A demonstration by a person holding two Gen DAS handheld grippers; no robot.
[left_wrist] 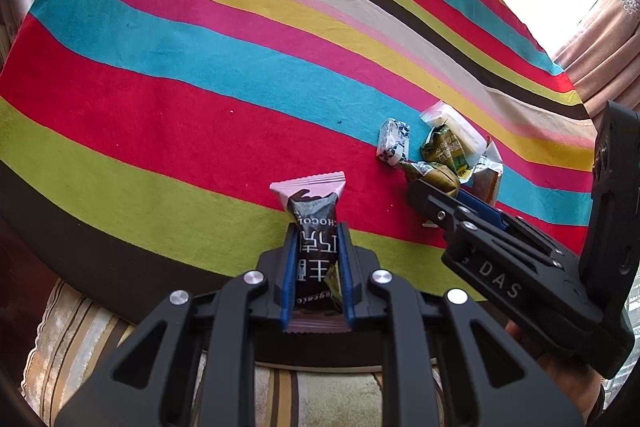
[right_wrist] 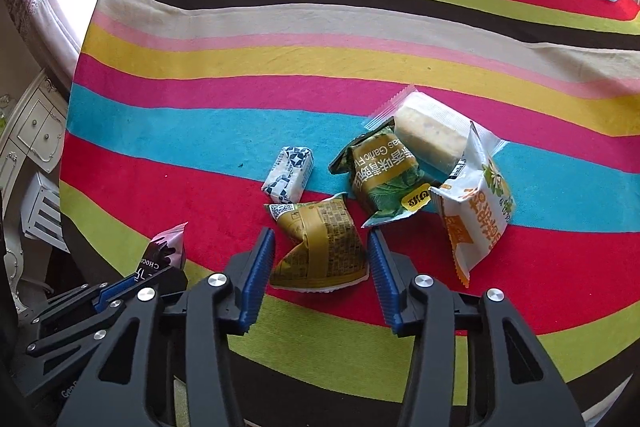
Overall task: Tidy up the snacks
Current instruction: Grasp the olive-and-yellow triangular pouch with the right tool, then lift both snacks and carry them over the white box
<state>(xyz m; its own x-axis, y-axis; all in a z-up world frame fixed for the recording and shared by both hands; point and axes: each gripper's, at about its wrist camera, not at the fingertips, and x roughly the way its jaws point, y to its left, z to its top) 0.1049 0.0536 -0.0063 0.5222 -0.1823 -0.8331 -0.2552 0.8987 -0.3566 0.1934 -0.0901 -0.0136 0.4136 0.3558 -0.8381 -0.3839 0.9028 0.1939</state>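
Right claw point(right_wrist: 320, 267) stands spread around the olive snack packet point(right_wrist: 320, 247) on the striped worktop point(right_wrist: 280, 67), pads not yet pressing, so the crumpled film may slip free, while the left claw point(left_wrist: 318, 267) pinches the chocolate bar point(left_wrist: 314, 227).

The left gripper point(left_wrist: 317, 259) pointed steeply downward with its blue pads point(left_wrist: 289, 279) clamped tight on a chocolate bar point(left_wrist: 314, 223). The right gripper point(right_wrist: 322, 259), tilted down just as steeply beside it, had its jaws partly spread on either side of a gold packet point(right_wrist: 320, 251), its blue pads point(right_wrist: 256, 279) not pressing it. Part of a hand point(left_wrist: 568, 367) showed under the right gripper's body.
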